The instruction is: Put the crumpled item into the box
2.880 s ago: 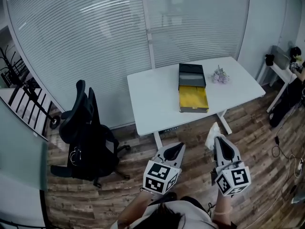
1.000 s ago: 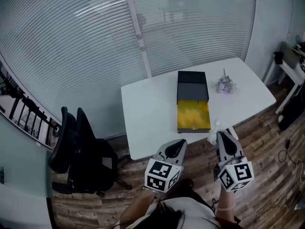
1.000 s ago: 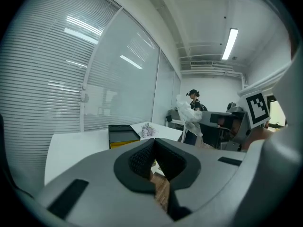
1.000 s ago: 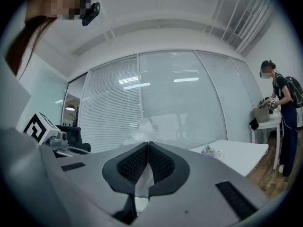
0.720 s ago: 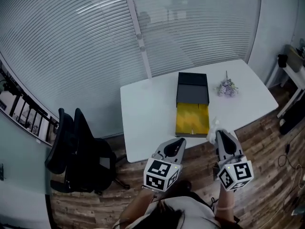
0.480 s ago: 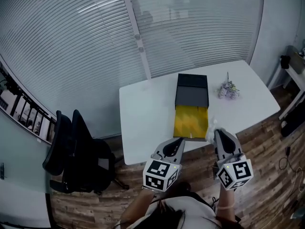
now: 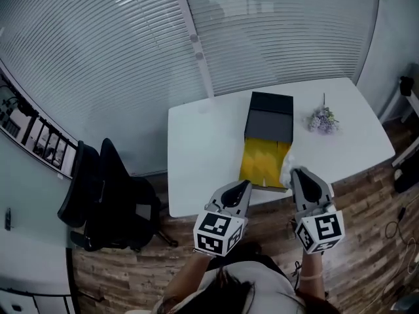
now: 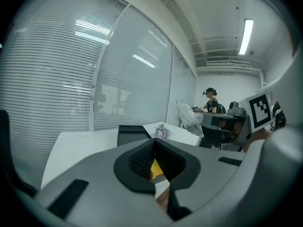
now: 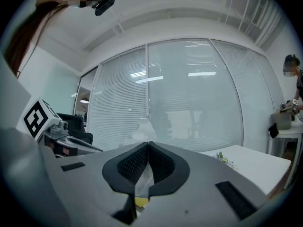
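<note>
Closer now, right gripper [image 7: 296, 171] pinching crumpled item [image 7: 287, 165] hangs at box [image 7: 271, 124] edge; left gripper [image 7: 243, 186] clenched empty.

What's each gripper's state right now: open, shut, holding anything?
Left gripper: shut, nothing between its jaws.
Right gripper: shut on the crumpled white item.

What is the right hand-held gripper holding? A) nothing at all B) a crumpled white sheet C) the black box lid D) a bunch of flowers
B: the right hand-held gripper has its jaws shut on a crumpled white sheet that sticks out past the tips, while the flowers lie apart on the table.
</note>
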### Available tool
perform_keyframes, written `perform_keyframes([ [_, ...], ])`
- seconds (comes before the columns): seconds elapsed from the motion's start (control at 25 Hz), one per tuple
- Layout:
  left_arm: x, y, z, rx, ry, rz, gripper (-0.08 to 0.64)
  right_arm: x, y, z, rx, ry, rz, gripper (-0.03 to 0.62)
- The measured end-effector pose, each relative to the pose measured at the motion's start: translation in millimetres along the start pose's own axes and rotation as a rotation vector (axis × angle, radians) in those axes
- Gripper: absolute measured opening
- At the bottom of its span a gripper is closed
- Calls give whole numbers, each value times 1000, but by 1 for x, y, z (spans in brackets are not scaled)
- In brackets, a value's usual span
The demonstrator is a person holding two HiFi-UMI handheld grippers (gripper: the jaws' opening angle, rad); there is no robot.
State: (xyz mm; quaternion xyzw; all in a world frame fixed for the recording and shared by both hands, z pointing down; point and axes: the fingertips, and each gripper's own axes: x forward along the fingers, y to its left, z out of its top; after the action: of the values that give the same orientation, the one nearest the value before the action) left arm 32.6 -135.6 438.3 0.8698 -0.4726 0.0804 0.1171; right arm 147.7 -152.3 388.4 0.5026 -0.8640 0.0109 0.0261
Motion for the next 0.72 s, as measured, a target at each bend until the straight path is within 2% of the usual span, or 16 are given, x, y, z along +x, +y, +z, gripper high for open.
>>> perform_keyframes([
  [0.24, 7, 6, 1, 8, 14, 2, 17, 14, -3, -7, -29, 24, 7, 29],
  [0.72, 38, 30, 14, 20, 9, -43, 18, 49, -11, -15, -138, 85, 17, 29],
])
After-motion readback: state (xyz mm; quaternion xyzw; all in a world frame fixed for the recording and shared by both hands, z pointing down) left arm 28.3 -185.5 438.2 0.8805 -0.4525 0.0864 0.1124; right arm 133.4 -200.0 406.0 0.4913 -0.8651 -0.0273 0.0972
